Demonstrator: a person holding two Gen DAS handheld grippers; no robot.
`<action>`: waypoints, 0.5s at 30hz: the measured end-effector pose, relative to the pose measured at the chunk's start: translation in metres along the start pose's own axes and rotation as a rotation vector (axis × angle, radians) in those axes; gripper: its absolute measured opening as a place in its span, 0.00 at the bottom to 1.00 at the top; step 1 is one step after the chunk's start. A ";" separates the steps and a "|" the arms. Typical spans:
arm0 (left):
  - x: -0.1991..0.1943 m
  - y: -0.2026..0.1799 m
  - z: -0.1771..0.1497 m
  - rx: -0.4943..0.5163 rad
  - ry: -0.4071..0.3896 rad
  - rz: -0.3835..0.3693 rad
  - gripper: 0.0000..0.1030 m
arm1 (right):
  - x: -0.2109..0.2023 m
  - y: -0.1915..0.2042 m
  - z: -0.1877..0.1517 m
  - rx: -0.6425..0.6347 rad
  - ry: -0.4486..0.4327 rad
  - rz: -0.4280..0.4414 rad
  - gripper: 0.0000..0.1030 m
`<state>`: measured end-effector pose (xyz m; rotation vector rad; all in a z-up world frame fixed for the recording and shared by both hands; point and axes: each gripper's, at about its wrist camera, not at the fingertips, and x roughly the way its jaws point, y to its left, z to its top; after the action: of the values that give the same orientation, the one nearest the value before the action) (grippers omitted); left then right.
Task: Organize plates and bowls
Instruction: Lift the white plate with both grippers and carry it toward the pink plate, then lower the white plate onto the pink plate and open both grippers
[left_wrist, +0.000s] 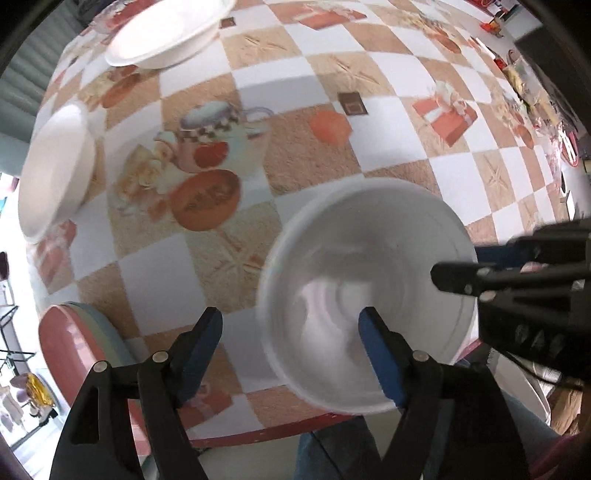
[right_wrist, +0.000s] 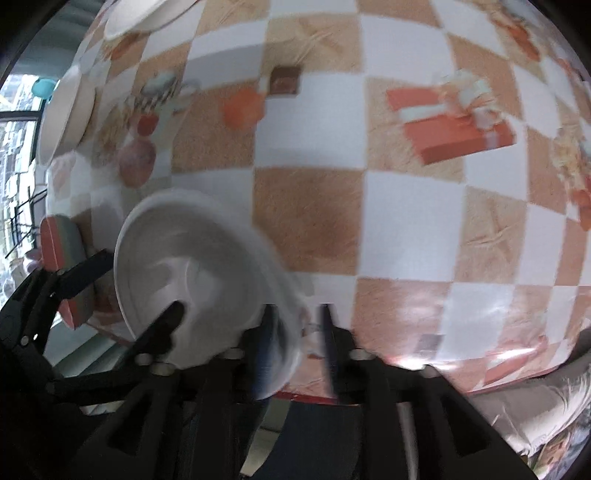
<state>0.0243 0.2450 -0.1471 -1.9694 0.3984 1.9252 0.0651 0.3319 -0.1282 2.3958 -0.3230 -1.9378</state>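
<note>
Round white thin-walled bowl is seen standing near the table's front edge. Judged light, stiff and slick; best taken at the rim. Left gripper is spread wide across the rim, with no pad pressing. Right gripper is also parted, nothing clamped. Pale plates and pink-and-green stacked dishes are noted further left on the checked orange-and-white tablecloth. A cluttered room lies beyond.
</note>
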 end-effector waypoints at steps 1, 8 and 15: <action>-0.002 0.004 0.001 -0.008 -0.002 0.001 0.77 | -0.006 -0.004 0.000 0.005 -0.024 -0.002 0.76; -0.029 0.049 0.021 -0.142 -0.051 0.010 0.77 | -0.036 -0.029 0.024 0.046 -0.113 -0.039 0.76; -0.060 0.093 0.067 -0.259 -0.143 0.068 0.77 | -0.058 -0.019 0.064 0.018 -0.181 -0.041 0.76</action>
<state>-0.0790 0.1887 -0.0933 -1.9763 0.1871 2.2419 -0.0061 0.3678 -0.0892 2.2584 -0.3014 -2.1842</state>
